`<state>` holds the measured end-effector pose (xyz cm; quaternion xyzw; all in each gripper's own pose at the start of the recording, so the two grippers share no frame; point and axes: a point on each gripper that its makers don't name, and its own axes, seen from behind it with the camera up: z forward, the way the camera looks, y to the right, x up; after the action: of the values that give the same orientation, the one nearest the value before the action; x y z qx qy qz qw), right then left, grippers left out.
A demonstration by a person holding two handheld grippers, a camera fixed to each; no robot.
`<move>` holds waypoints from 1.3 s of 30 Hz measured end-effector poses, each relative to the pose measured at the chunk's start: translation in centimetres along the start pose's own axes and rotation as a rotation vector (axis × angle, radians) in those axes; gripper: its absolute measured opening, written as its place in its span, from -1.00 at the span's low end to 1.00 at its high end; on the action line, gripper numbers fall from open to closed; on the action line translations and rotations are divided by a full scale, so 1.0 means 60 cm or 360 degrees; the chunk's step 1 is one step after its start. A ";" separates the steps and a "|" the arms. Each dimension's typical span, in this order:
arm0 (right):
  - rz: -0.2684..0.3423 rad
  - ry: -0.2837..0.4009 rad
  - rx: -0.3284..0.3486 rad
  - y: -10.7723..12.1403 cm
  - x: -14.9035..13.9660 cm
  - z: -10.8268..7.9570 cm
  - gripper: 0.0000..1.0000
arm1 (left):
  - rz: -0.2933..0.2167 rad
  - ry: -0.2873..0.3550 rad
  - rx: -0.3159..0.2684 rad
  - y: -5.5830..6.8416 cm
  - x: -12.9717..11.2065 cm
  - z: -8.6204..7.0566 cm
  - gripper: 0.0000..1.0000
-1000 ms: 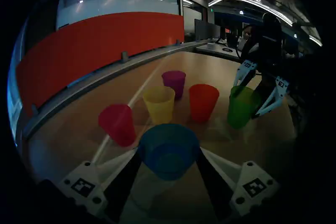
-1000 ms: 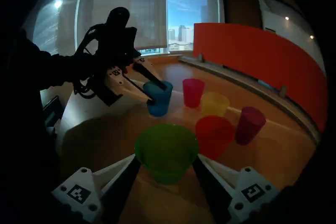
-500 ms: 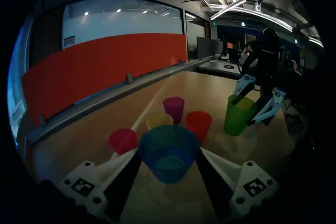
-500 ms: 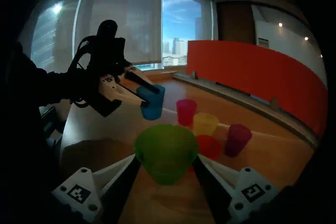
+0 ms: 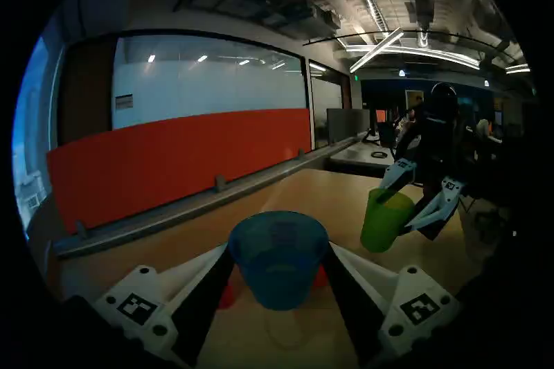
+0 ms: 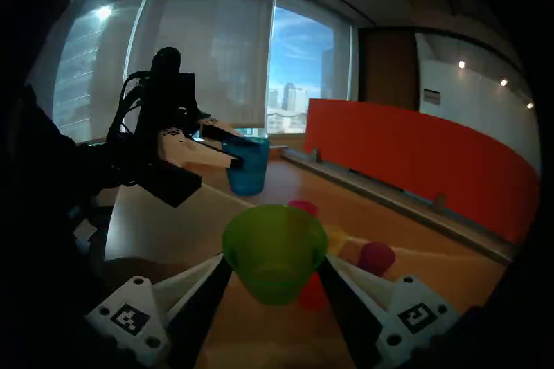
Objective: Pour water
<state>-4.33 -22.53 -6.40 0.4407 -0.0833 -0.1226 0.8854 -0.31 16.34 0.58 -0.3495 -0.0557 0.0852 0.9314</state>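
On the left, the left gripper (image 5: 278, 255) has its jaws pinching a translucent blue plastic cup (image 5: 278, 271) by its sides. It is held upright and clear of the pale wooden table (image 5: 311, 196) — kept level, I'd judge, so nothing spills early. To its right, the right gripper (image 6: 275, 258) pinches a translucent green plastic cup (image 6: 275, 248) the same way, rim up, near the blue one but apart. Whether either holds water I cannot tell. Below them a pink plastic cup (image 6: 301, 207), a yellow plastic cup (image 6: 336, 235), a magenta plastic cup (image 6: 376, 256) and a red plastic cup (image 6: 313, 293) stand clustered on the table — spare, probably.
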 end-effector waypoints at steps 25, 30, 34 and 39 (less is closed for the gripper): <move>0.0028 0.0157 -0.0017 -0.001 0.050 -0.008 0.78 | 0.0009 0.0074 -0.0023 0.019 0.035 -0.002 0.71; 0.0040 0.0175 -0.0026 0.003 0.052 -0.010 0.78 | 0.0023 0.0082 -0.0020 0.017 0.039 -0.001 0.71; 0.0057 0.0186 -0.0028 0.005 0.052 -0.011 0.78 | 0.0032 0.0094 -0.0016 0.016 0.045 -0.001 0.71; 0.0085 0.0192 -0.0021 0.008 0.051 -0.011 0.76 | 0.0060 0.0103 0.0004 0.012 0.051 0.000 0.72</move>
<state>-1.15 -22.65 -6.26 0.4391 -0.0405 -0.0727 0.8946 2.63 17.48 0.25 -0.3520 -0.0189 0.0914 0.9313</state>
